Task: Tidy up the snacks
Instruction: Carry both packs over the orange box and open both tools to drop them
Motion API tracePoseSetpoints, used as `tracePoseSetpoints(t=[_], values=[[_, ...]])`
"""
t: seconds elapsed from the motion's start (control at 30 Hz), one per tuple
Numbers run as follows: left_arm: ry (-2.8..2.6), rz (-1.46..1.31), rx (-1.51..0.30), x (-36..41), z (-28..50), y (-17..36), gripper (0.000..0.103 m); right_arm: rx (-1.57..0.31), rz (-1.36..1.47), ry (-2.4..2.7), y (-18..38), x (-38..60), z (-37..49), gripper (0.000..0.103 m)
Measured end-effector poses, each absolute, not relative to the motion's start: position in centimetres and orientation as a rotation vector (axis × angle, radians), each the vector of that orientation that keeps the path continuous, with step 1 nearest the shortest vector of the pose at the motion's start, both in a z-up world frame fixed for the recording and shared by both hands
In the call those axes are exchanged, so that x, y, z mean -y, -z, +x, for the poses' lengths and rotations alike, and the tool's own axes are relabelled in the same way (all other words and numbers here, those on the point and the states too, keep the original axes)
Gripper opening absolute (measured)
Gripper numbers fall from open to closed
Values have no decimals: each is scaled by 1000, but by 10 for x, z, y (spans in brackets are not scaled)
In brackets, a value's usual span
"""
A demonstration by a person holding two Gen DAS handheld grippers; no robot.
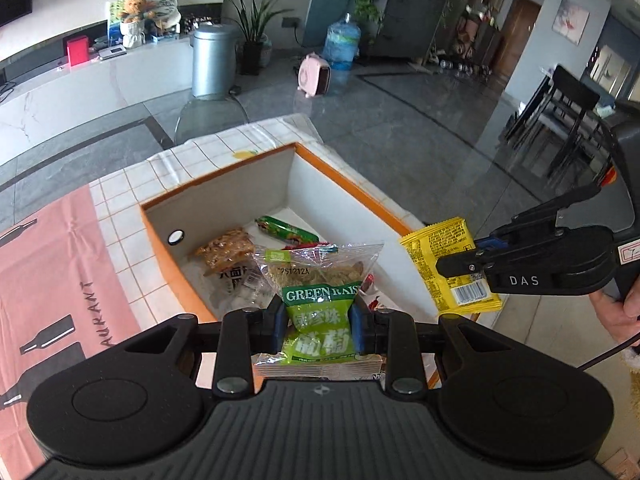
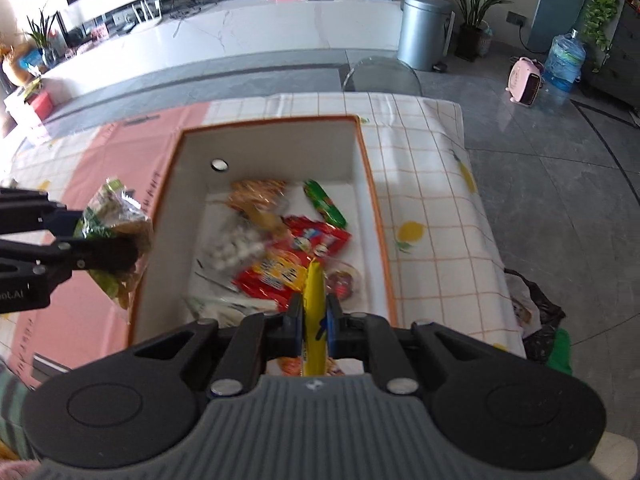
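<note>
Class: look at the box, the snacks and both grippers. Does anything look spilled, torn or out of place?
Nothing stands out. The snacks lie loose inside the box; the left gripper holds a raisin pack, the right gripper a yellow packet.

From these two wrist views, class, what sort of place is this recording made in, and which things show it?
Most likely a home's open living and dining room: a long white media counter under a wall screen, potted plants, and dark dining chairs on a tiled floor.

"GREEN RAIS" and "251212A" stood on the raisin packet (image 1: pixel 320 292) between the left gripper's (image 1: pixel 319 328) pads, "DAS" on the right gripper (image 1: pixel 480 254) beside it, "AURANT" on the pink cloth (image 1: pixel 60 280) to its left.
</note>
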State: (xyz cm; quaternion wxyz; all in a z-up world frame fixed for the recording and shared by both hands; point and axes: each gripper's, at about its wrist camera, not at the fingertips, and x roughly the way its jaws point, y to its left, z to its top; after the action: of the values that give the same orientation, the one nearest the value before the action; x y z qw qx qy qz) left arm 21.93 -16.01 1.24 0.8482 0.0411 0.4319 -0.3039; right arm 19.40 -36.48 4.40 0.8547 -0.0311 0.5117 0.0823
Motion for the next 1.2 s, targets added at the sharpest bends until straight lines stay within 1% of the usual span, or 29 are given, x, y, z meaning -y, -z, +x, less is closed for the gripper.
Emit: tracePoseSetpoints(t=[0.33, 0.7, 0.8, 0.97, 1.03, 1.07, 1.17, 1.2], values=[[595, 344, -1013, 204, 241, 26, 34, -1165, -244, -219, -3, 358, 215, 6], [561, 684, -1072, 237, 251, 68, 34, -1218, -380, -269, 27, 347, 225, 6], [557, 733, -1078, 240, 251, 76, 34, -1233, -392, -273, 31, 346, 226, 7], [557, 735, -1106, 242, 255, 84, 35, -1248, -397, -278, 34, 345, 227, 7], [557, 733, -1111, 242, 255, 85, 36, -1251, -398, -278, 34, 344, 227, 7], [554, 734, -1105, 242, 254, 85, 39, -1251, -394, -278, 35, 344, 228, 7], [561, 724, -1099, 240, 254, 84, 43, -1252, -377, -269, 35, 347, 230, 7], [562, 720, -1099, 239, 254, 82, 49, -1249, -379, -264, 34, 348, 230, 8]])
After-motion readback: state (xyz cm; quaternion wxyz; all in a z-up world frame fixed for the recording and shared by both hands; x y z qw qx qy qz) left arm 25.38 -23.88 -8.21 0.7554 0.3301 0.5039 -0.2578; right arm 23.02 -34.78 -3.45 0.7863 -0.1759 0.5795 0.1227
